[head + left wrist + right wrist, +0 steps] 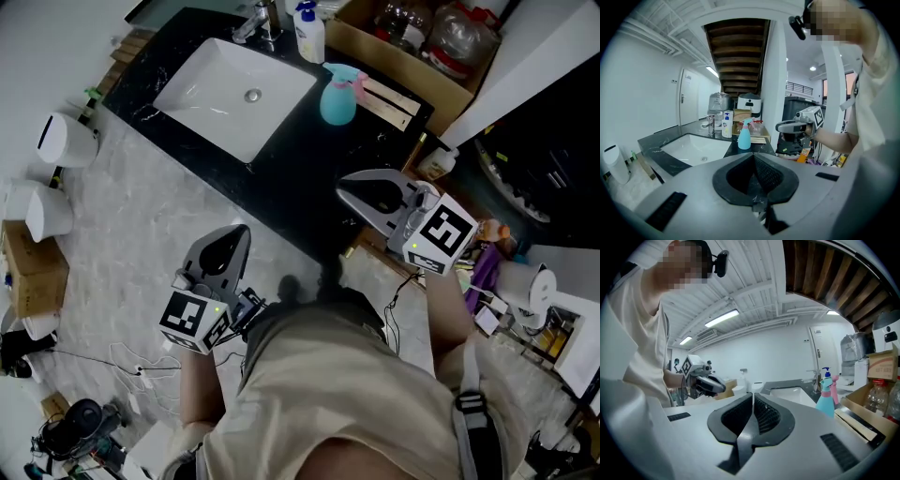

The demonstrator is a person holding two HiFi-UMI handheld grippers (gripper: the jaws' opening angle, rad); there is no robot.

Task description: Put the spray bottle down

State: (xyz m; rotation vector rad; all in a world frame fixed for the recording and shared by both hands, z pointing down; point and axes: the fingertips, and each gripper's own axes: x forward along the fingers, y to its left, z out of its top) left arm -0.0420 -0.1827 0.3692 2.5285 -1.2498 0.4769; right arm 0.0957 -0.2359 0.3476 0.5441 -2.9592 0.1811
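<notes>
The spray bottle (337,98), teal with a pink trigger, stands upright on the black countertop (300,169), to the right of the sink. Neither gripper touches it. My right gripper (345,189) hangs over the counter's front edge, well short of the bottle, shut with nothing between its pads. My left gripper (240,232) is lower left, over the marble floor, also shut and empty. In the left gripper view the bottle (744,136) stands far beyond the closed jaws (753,157). In the right gripper view the bottle (826,397) is off to the right of the closed jaws (753,397).
A white sink basin (234,84) with a faucet (258,23) and a white pump bottle (309,33) fills the counter's left. A cardboard box (403,56) of plastic bottles stands behind the spray bottle. Toilets (66,141) and cables lie at the left on the floor.
</notes>
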